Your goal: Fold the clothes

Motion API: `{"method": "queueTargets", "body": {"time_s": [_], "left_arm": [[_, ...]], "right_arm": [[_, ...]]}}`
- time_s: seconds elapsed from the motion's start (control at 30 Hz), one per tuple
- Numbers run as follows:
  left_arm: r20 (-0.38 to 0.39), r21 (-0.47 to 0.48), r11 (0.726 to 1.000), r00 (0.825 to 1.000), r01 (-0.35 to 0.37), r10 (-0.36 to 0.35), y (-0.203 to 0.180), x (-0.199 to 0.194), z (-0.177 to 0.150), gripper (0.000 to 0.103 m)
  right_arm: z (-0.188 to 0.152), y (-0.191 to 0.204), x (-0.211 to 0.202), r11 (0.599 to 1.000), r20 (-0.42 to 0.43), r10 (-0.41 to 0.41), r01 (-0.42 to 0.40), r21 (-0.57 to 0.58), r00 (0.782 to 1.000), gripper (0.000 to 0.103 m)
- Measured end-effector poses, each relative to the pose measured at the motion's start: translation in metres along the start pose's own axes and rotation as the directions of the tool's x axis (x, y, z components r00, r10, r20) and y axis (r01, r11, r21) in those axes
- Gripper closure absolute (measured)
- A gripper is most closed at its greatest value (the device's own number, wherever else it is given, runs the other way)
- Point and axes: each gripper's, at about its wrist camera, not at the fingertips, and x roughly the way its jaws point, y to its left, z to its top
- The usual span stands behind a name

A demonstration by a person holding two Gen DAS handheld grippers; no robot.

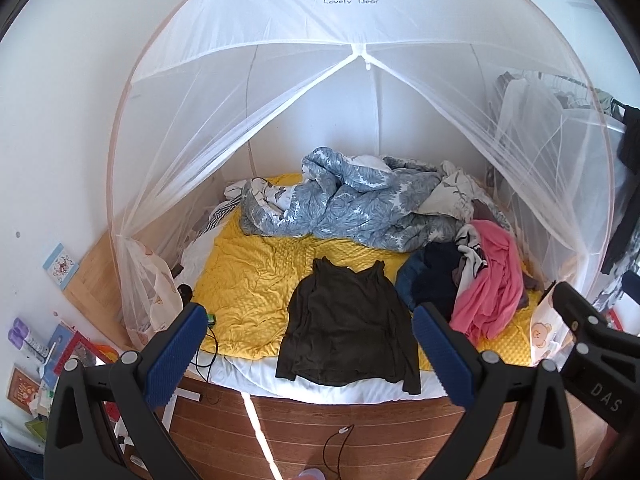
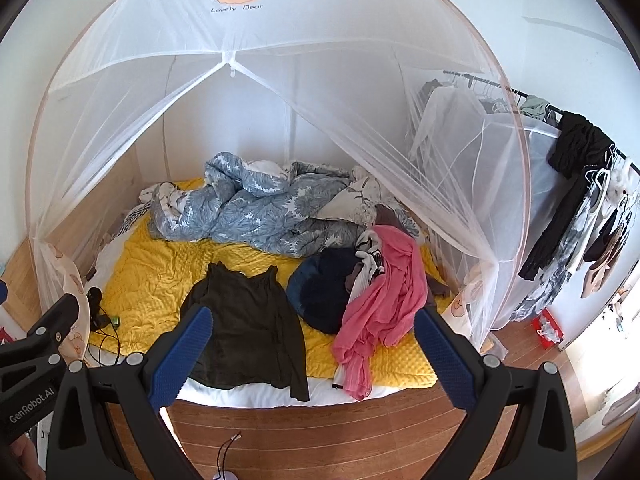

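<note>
Both grippers, left [image 1: 308, 354] and right [image 2: 312, 354], fingers apart, empty, off the bed's near edge; dark top [image 1: 344, 328] spread flat, unfolded, centre; mixed clothes pile [image 2: 360, 280] right, unfolded.

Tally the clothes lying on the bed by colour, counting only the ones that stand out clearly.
Dark olive top, spread flat: 1
Pink garment, in the pile: 1
Dark navy garment, in the pile: 1
Total: 3; smaller pieces in the pile cannot be separated.
</note>
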Motion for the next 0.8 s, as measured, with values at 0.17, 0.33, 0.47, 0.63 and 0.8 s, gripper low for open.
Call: {"method": "queueTargets", "body": {"time_s": [0.17,0.33,0.47,0.63,0.8], "left_arm": [[-0.008,0.007,1.000,1.000,-0.005,0.005,-0.004,-0.001,-0.003,0.000],[-0.019,0.013,1.000,1.000,-0.010,0.011,-0.009,-0.002,-0.008,0.000],[-0.027,0.012,1.000,1.000,-0.013,0.014,-0.009,-0.002,-0.010,0.000],[-0.044,0.012,1.000,0.999,-0.017,0.017,-0.005,0.005,-0.010,0.000],[-0.063,0.013,1.000,0.998,-0.012,0.013,-0.002,0.014,-0.010,0.000]], "right_arm": [[-0.005,-0.001,0.000,1.000,-0.008,0.003,-0.004,-0.007,1.000,0.000],[-0.007,-0.002,0.000,1.000,-0.019,0.011,-0.012,-0.010,1.000,0.000],[-0.007,-0.003,0.001,1.000,-0.024,0.015,-0.015,-0.014,1.000,0.000],[-0.008,-0.001,0.005,1.000,-0.036,0.017,-0.017,-0.016,0.999,0.000],[-0.008,0.004,0.013,1.000,-0.054,0.018,-0.019,-0.019,0.998,0.000]]}}
